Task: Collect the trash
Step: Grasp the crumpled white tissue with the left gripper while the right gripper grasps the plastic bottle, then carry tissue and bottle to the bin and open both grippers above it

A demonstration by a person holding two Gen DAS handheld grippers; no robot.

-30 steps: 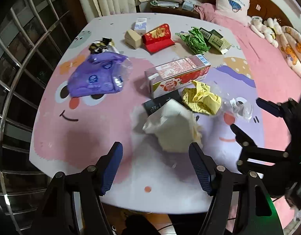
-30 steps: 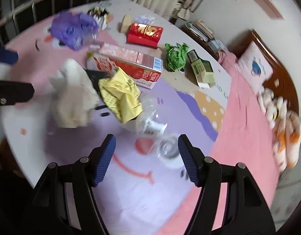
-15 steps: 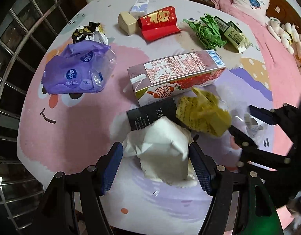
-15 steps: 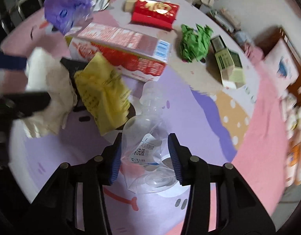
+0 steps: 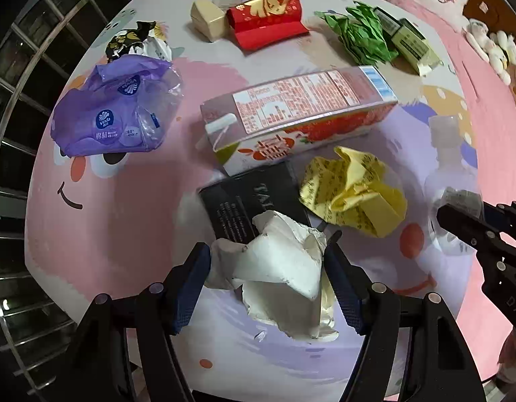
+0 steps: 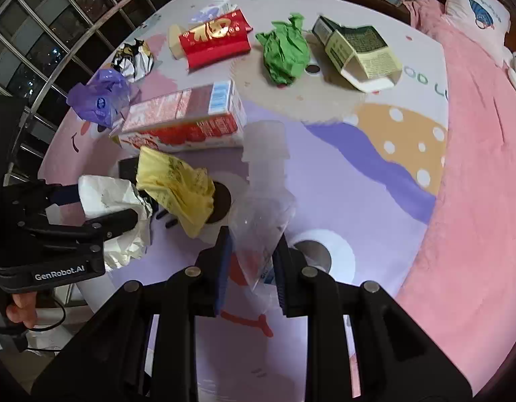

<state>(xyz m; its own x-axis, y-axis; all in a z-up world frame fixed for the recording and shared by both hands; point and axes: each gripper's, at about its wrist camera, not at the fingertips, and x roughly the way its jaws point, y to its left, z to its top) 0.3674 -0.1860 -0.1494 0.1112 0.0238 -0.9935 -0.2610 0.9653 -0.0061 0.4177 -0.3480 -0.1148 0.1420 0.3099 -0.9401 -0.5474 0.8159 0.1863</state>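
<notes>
Trash is scattered all over our table (image 5: 130, 221). On the left, our left gripper (image 5: 268, 284) stands wide around the white paper wad (image 5: 278, 268), pads beside it, not squeezing. Moving right, the yellow paper ball (image 5: 355, 194) lies between. Our right gripper (image 6: 251, 268) is closing on the clear plastic bottle (image 6: 261, 214), pads pinching its crumpled base.

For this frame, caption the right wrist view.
Right gripper closing on a crushed clear plastic bottle atop a trash-strewn table.
</notes>
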